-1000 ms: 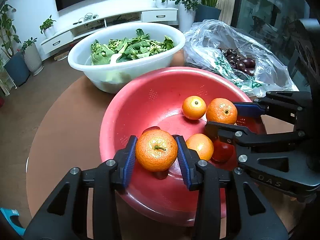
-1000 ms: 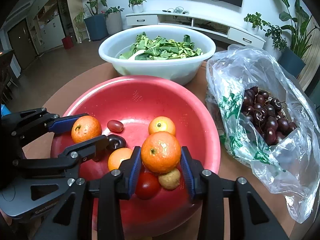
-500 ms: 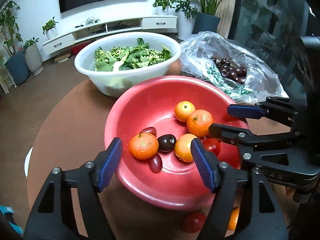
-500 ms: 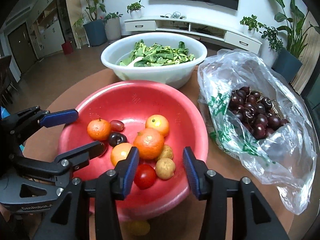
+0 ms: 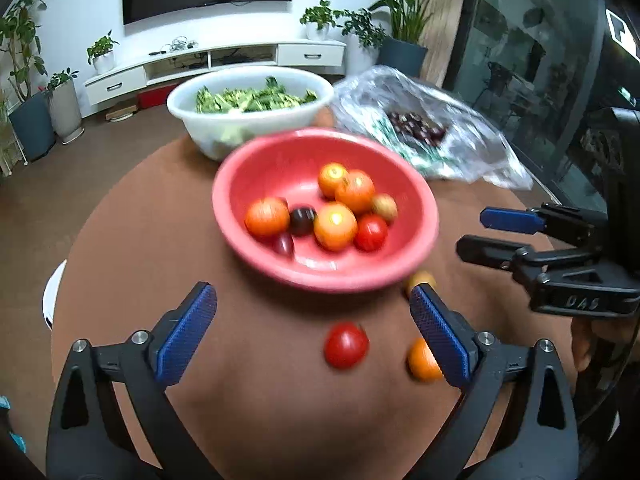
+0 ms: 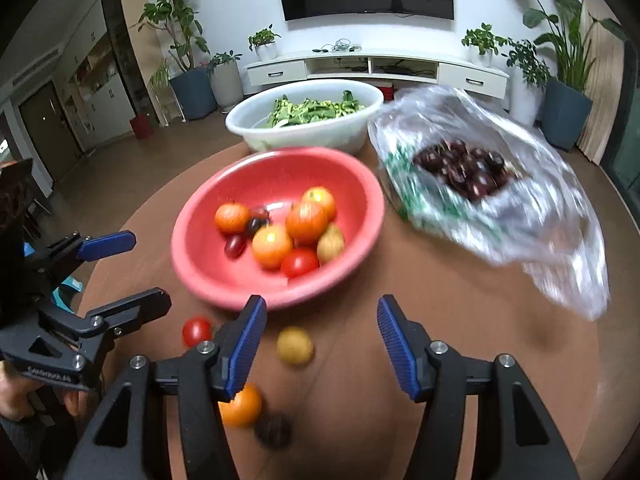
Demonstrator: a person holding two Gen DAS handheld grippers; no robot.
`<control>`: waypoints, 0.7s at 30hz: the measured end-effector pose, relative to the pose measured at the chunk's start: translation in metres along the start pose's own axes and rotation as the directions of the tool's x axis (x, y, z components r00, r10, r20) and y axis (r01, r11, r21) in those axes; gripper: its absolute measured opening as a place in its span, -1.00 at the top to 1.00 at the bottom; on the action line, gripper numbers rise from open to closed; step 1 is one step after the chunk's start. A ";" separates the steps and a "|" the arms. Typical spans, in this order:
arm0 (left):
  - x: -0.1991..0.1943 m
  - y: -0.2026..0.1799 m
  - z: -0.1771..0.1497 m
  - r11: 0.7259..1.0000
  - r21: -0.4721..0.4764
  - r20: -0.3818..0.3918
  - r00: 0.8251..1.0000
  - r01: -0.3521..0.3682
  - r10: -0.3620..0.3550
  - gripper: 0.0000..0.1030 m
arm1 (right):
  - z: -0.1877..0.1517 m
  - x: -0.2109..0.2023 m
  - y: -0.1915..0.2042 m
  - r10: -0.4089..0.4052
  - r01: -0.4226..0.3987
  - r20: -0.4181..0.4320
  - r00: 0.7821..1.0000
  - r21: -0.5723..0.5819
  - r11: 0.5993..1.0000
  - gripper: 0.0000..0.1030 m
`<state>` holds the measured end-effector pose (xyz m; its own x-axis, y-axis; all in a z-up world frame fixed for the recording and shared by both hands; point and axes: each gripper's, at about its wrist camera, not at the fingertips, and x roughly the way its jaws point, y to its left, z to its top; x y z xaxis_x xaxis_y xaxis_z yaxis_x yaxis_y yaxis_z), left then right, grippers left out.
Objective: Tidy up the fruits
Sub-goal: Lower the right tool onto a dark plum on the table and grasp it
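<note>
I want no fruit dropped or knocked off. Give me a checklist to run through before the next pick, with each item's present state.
1. Left gripper empty, jaws just opened wide: ok.
2. Right gripper empty, jaws just opened: ok.
3. Loose fruit in front of the red bowl: tomato, orange, yellowish fruit, dark fruit. Not yet sorted: not ok.
4. Is the loose fruit lying still? The frames are blurred: cannot tell.
5. Bowl has room for more: ok.
6. Cherry bag lies clear of the bowl: ok.
</note>
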<state>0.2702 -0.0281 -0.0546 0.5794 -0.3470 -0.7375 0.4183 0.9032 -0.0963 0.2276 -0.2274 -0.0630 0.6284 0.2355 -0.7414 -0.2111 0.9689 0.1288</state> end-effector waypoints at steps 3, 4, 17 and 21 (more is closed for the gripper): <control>-0.005 -0.007 -0.024 1.000 0.018 -0.025 1.000 0.002 -0.002 -0.91 | -0.027 -0.010 0.003 0.024 -0.024 -0.007 1.000 -0.006 1.000 -0.19; -0.008 -0.010 -0.033 1.000 0.022 -0.030 1.000 -0.002 0.002 -0.92 | -0.033 -0.012 0.004 0.031 -0.031 -0.010 0.999 -0.009 0.999 -0.19; -0.017 -0.029 -0.090 0.999 0.034 -0.080 0.997 0.020 -0.017 -0.99 | -0.073 0.004 0.021 0.078 -0.092 -0.104 0.992 -0.143 0.985 -0.09; -0.014 -0.023 -0.095 1.000 0.005 -0.106 0.994 0.026 -0.026 -0.99 | -0.075 0.013 0.020 0.066 -0.087 -0.131 0.989 -0.166 0.982 0.02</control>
<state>0.1862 -0.0204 -0.1057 0.4908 -0.3411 -0.8017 0.4366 0.8926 -0.1125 0.1751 -0.2103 -0.1197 0.5094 0.2866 -0.8114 -0.3861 0.9188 0.0822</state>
